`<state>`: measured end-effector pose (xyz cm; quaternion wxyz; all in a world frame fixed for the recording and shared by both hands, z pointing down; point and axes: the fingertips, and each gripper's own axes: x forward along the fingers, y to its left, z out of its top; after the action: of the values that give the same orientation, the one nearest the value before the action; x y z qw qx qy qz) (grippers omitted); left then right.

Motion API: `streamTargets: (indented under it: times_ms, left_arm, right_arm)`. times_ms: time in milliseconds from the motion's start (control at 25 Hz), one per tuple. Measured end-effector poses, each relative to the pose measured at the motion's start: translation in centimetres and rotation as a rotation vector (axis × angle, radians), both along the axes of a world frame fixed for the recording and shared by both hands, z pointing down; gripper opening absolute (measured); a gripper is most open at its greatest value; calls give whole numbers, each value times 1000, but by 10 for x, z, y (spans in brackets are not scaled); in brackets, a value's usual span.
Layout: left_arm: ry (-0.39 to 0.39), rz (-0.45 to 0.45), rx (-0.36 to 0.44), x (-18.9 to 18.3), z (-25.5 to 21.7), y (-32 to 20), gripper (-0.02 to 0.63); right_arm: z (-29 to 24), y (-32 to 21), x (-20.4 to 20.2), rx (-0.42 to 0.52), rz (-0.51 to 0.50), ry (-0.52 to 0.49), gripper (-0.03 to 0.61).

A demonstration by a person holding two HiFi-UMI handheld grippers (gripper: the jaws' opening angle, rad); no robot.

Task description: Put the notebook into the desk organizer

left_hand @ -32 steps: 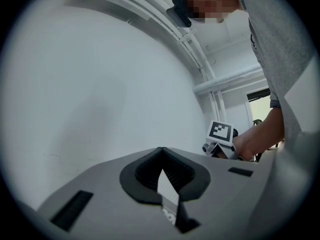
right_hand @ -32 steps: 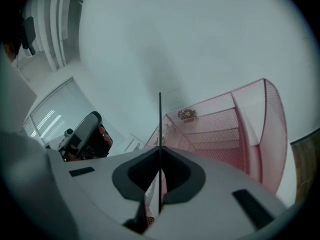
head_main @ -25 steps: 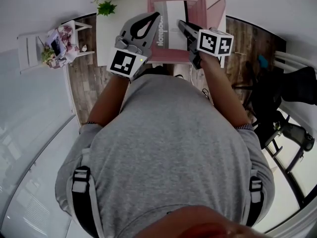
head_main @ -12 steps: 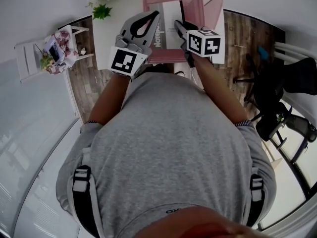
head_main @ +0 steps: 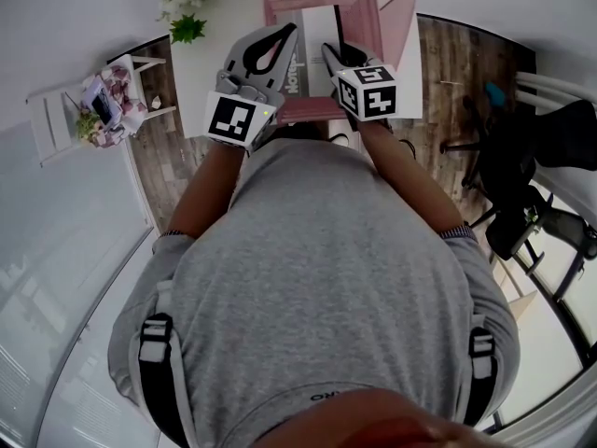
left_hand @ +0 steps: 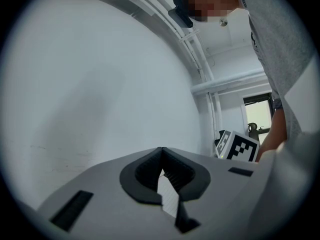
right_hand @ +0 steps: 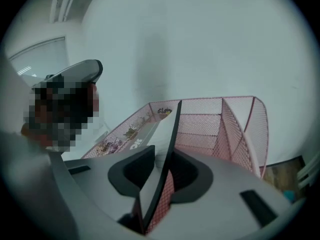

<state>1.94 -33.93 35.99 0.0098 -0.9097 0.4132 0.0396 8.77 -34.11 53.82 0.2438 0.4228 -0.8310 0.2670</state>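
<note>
Inside the pink mesh organizer (head_main: 392, 12), the notebook (head_main: 317, 26) stands on edge. The right gripper (head_main: 331, 56) has its jaws around the notebook's near edge and they are opening, with a gap showing between one pad and the cover. Just beside it, the left gripper (head_main: 291, 32) has its jaw tips together, holding nothing.

notebook (head_main: 317, 40) cover: large rotated word, only partly visible, ending "ok"; shirt (head_main: 317, 278) print illegible.
</note>
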Motion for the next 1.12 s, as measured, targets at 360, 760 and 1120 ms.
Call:
streamTargets:
  times_ms: [360, 760, 1120]
  left_arm:
    - [-4, 8, -9, 5, 5, -1, 18]
    - [1, -1, -20, 3, 8, 1, 18]
    - [-28, -29, -16, 2, 7, 14, 18]
  right_arm:
    - [5, -8, 8, 37, 46, 68, 184]
    - [2, -11, 11, 55, 63, 84, 239]
    - [-40, -7, 9, 149, 49, 10, 238]
